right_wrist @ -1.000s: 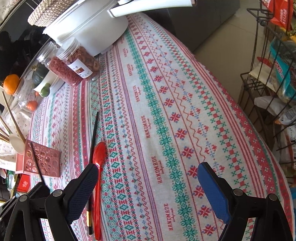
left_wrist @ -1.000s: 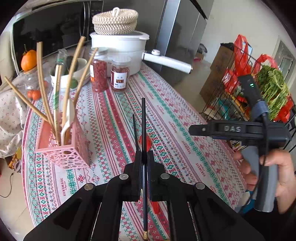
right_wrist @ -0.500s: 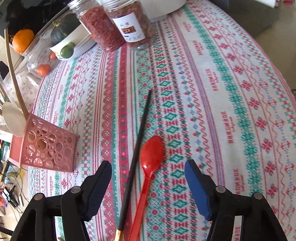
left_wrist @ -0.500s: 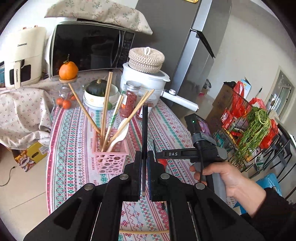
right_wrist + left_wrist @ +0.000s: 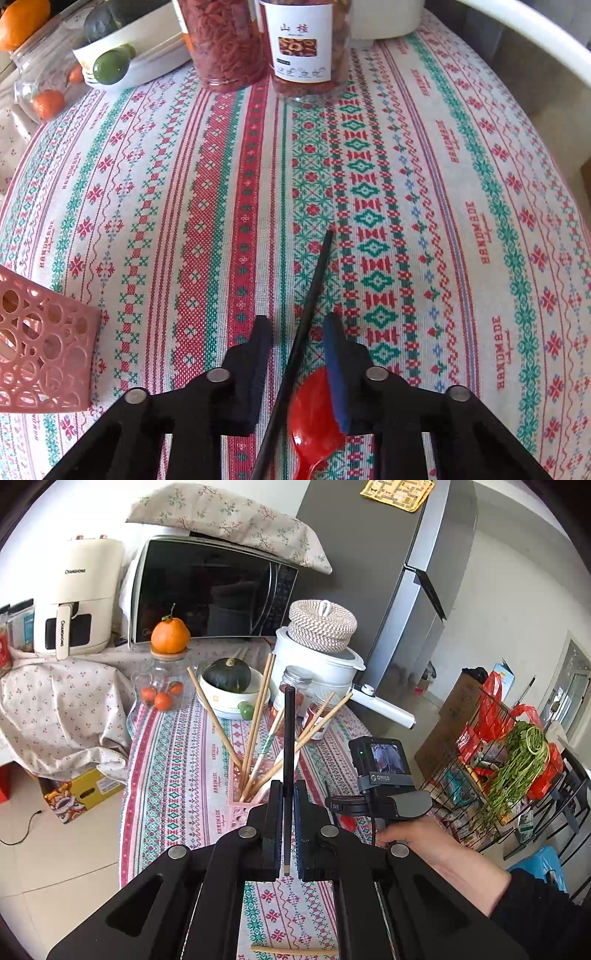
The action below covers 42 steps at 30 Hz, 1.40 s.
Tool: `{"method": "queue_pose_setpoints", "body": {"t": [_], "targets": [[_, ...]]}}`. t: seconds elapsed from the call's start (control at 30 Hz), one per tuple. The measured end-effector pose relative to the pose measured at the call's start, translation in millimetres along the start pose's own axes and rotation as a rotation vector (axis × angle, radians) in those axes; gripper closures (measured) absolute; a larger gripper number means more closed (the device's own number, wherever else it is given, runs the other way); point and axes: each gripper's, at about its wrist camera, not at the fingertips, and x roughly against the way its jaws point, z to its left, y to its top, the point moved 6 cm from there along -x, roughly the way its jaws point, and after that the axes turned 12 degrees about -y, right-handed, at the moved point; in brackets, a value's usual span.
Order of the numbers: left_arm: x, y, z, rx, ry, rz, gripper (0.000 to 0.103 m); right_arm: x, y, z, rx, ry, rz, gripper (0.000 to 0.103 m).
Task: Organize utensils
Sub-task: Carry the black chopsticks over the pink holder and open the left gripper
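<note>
Utensils partly sorted: pink holder already stocked. Left gripper clamps one black chopstick. Right gripper, jaws just narrowing around second chopstick on tablecloth; red spoon remains.

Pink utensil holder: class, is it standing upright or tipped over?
Upright: the pink utensil holder opens upward, wooden chopsticks fanning out of it.

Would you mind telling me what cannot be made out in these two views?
- Red spoon handle: right wrist view, cut off by the bottom edge.
- Pink holder base: left wrist view, hidden behind the left tool.
- Lying black chopstick, near end: right wrist view, runs off the bottom edge.
</note>
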Motion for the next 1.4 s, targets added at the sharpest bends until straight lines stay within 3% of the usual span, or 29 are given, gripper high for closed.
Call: {"method": "queue_pose_setpoints", "body": {"t": [0.17,0.47,0.87,1.4], "targets": [[8.1,4.6,7.1,0.018,0.009,-0.028,0.098,11.6,6.2,4.1,-0.052,0.102,-0.026,0.098],[34.4,25.8,-5.5,0.002,-0.002,-0.133,0.098,121.9,-0.9,-23.9,-0.127,0.255,-0.288,0.098],[60.4,53.9,-15.5,-0.029,0.061,-0.333,0.098,230.8,-18.3,-34.3,-0.127,0.315,-0.578,0.098],[25.5,75.8,13.3,0.011,0.159,-0.435,0.098,257.9,-14.7,-40.6,-0.126,0.347,-0.547,0.098]]}}
